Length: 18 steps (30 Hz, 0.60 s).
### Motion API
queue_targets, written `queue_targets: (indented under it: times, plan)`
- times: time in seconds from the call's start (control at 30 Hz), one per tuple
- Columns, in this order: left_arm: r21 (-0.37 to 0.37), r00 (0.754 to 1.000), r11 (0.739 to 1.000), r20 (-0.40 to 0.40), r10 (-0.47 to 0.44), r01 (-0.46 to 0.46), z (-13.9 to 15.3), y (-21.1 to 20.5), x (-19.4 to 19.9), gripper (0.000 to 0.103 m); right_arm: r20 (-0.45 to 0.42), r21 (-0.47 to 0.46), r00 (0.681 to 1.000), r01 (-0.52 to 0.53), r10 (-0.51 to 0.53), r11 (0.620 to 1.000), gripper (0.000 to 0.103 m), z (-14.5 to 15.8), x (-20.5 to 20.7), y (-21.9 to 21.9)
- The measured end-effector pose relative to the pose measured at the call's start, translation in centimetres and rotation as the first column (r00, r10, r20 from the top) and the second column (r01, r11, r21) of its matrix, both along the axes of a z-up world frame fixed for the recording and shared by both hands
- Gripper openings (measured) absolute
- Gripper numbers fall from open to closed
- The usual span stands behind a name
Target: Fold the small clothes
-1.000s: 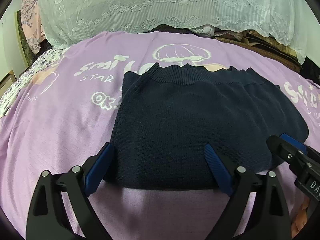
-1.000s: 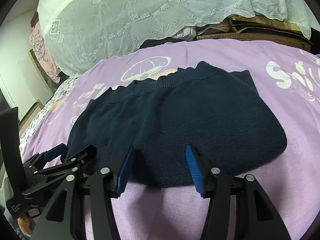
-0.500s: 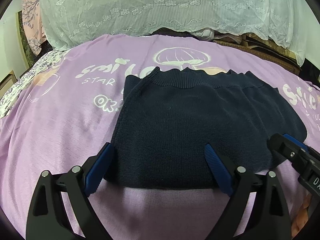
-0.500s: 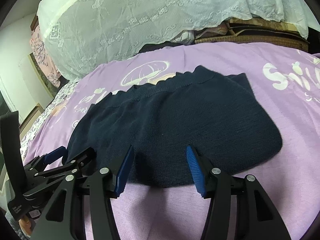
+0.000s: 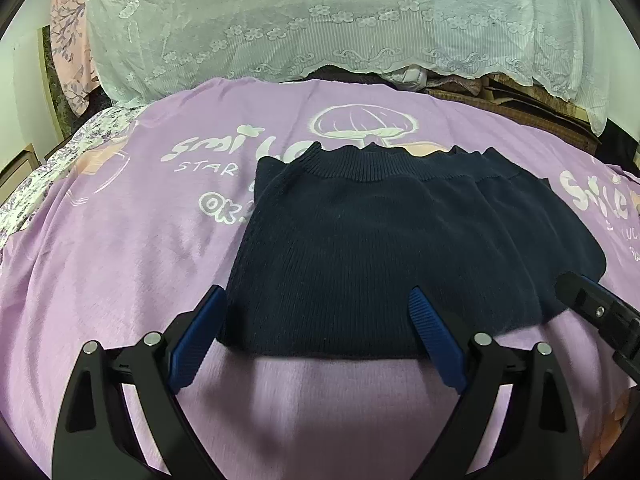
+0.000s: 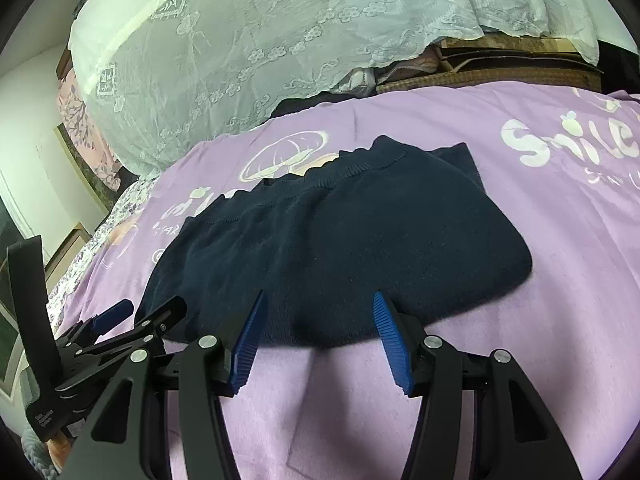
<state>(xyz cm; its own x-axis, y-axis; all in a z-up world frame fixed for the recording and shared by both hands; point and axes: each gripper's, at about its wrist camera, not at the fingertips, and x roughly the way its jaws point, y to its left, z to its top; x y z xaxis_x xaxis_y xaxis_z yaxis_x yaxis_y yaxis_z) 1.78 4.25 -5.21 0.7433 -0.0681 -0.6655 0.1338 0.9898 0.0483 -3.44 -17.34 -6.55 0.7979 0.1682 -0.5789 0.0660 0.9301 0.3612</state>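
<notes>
Purple printed bedspread [image 5: 120,248] under me, lace cloth [image 5: 320,20] heaped at twelve. My left gripper [image 5: 316,334] spread wide, nothing between pads. My right gripper [image 6: 318,340] parted too, empty, hovering at near hem. Navy knit sweater [image 5: 380,248] lies flat dead ahead, twelve o'clock, ribbed neck at far edge. Looks soft, floppy, light, stretchy. Best pinch near-hem corners, both layers, at ten and two.

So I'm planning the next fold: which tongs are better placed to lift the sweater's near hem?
Probably the left tongs: open, they straddle the navy sweater at its near-left corner. The right tongs are open too, but mid-hem.
</notes>
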Motion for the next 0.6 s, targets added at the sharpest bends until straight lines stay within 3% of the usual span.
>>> queue_targets:
  times: [0.33, 0.43, 0.6]
  plan:
    - [0.020, 1.000, 1.000, 0.014, -0.007, 0.007, 0.3, -0.5, -1.1, 0.089, -0.022, 0.045, 0.999, 0.034, -0.033, 0.998, 0.057, -0.5, -1.5, -1.4]
    - [0.027, 1.000, 1.000, 0.021, -0.012, 0.012, 0.6, -0.9, -1.1, 0.089, -0.026, 0.057, 0.998, 0.055, -0.054, 0.997, 0.063, -0.7, -1.9, -1.9]
    - [0.034, 0.999, 0.999, 0.027, -0.017, 0.016, 0.9, -1.3, -1.1, 0.089, -0.033, 0.077, 0.997, 0.072, -0.070, 0.994, 0.064, -1.0, -2.5, -2.7]
